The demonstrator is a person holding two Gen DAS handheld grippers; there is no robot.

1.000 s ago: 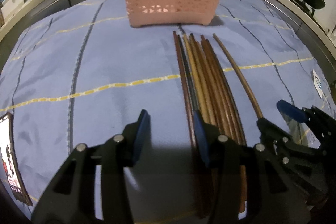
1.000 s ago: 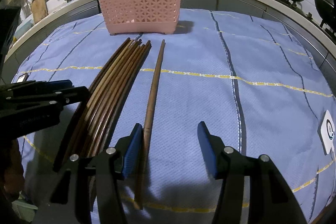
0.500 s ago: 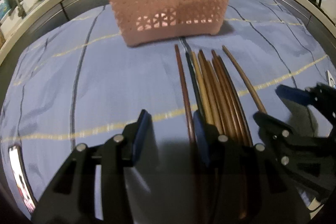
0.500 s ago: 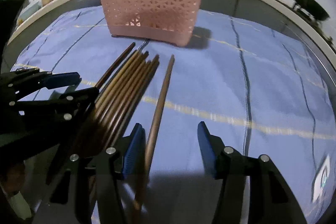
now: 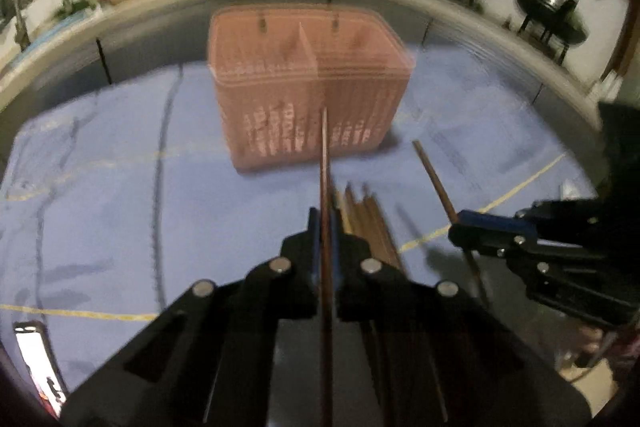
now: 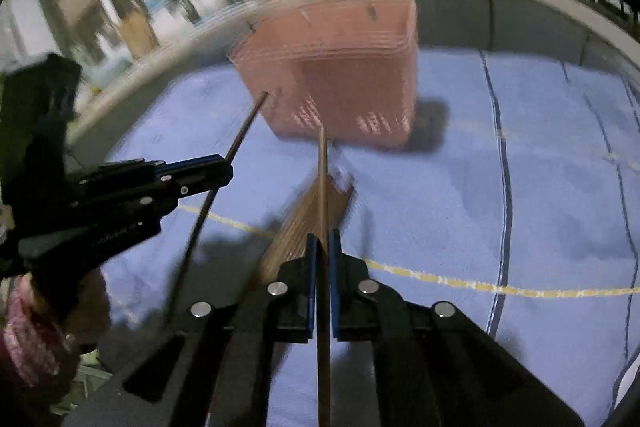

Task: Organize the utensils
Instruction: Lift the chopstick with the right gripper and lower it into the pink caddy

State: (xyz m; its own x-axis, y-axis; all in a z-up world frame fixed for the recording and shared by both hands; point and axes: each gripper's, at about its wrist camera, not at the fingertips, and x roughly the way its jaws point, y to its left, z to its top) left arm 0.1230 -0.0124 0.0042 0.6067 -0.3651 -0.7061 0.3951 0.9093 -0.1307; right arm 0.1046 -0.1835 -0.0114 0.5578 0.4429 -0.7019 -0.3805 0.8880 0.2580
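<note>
A pink perforated basket with a middle divider stands at the back of the blue cloth; it also shows in the right wrist view. My left gripper is shut on a dark brown chopstick that points at the basket, lifted off the cloth. My right gripper is shut on a lighter brown chopstick, also lifted. Several more chopsticks lie bundled on the cloth between the grippers, also seen in the right wrist view. The right gripper appears at the right of the left wrist view.
The blue cloth with yellow and dark lines covers the counter. A phone lies at its near left edge. Woks sit on a stove at the back right, a sink tap at the back left.
Both grippers have shut, each on a chopstick, and lifted them off the cloth. Both have risen and tilted up toward the basket; the view is blurred by motion.
</note>
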